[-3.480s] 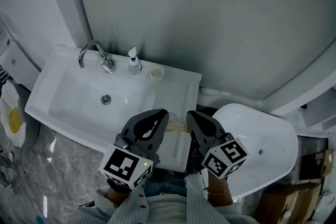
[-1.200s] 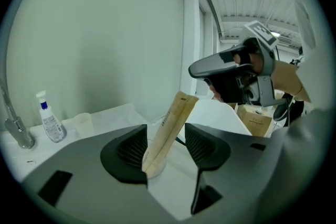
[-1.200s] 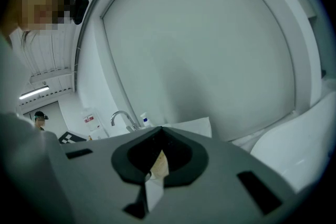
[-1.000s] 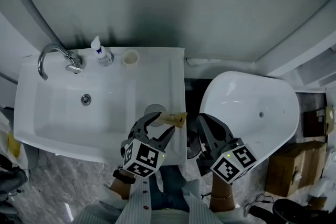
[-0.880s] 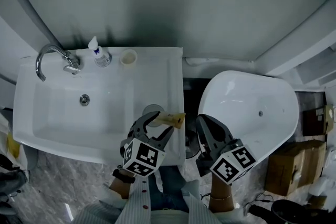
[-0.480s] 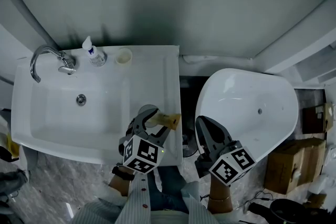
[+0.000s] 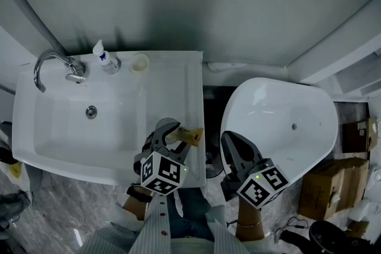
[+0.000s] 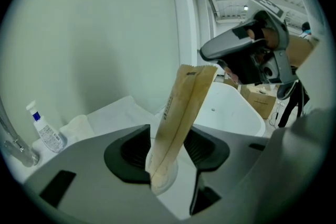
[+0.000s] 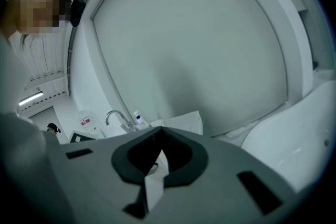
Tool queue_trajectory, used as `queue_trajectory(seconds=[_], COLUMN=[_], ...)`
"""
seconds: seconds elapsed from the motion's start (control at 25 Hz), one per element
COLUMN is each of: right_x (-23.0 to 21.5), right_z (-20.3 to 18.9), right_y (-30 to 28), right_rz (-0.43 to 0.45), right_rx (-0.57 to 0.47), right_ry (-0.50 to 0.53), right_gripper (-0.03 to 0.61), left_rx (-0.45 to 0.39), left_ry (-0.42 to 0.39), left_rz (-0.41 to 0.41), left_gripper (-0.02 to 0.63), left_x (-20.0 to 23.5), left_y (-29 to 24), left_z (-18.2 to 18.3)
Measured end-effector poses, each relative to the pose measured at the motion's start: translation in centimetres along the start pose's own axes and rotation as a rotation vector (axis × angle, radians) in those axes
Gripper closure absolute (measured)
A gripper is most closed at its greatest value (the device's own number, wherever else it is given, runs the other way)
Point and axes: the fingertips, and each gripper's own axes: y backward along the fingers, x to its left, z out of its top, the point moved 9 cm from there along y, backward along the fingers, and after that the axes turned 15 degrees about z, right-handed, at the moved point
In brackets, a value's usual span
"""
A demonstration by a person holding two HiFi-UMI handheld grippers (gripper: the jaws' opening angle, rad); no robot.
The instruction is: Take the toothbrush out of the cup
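closing left gripper [image 8: 167, 152] around toothbrush [image 8: 181, 113], print illegible

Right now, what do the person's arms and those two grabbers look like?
The left gripper and right gripper are dark grey with curved jaws. Each carries a cube with black-and-white square markers and a tiny green light. The shirt is pale and striped.
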Motion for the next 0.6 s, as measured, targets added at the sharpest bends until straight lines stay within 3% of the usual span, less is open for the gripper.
queue_trajectory(seconds=[0.28, 0.6], right_x=[0.12, 0.14], right_z=[0.28, 0.22], right_y=[-0.26, -0.64], right_rz=[0.007, 0.012], right_rx=[0.008, 0.016], right_ry=[0.006, 0.007], right_gripper=[0.566, 0.566], left_rx=[0.012, 0.012], left_ry=[-0.009, -0.004], left_rz=[0.004, 0.016], left_gripper=[0.491, 0.535], left_x=[0.39, 0.76], left_y=[-0.2, -0.28], left_z=[0.11, 0.07])
